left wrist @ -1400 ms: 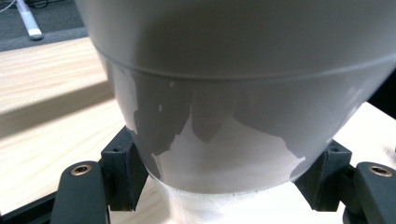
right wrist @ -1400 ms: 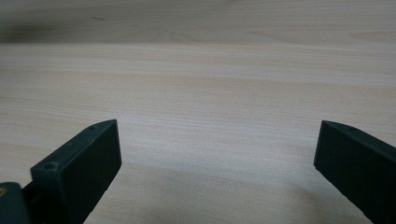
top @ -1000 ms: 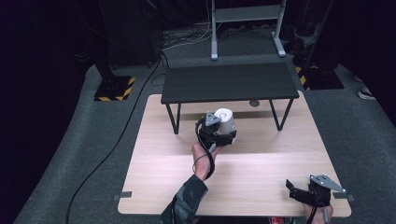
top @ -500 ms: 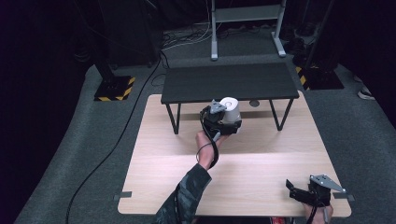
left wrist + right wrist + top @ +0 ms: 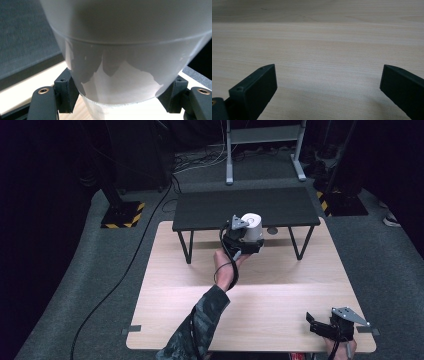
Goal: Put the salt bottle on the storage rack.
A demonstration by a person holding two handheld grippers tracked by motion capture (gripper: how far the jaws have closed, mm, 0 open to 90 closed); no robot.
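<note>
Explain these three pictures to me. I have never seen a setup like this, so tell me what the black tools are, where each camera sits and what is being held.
A person works at a light wooden table with a hand-held two-jaw gripper in each hand. The wide picture comes from a camera above, looking down. The other two come from cameras riding on the grippers. The left gripper is clamped on a white pot, held up near the edge of a low black table. The right gripper rests at the near corner, jaws open over bare wood with nothing between them.

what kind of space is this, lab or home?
Likely a lab or recording studio, not a home: a bare wooden table on grey carpet, hazard-striped stand bases, dark surroundings, a black bench, and a cabled left gripper holding a white pot.
</note>
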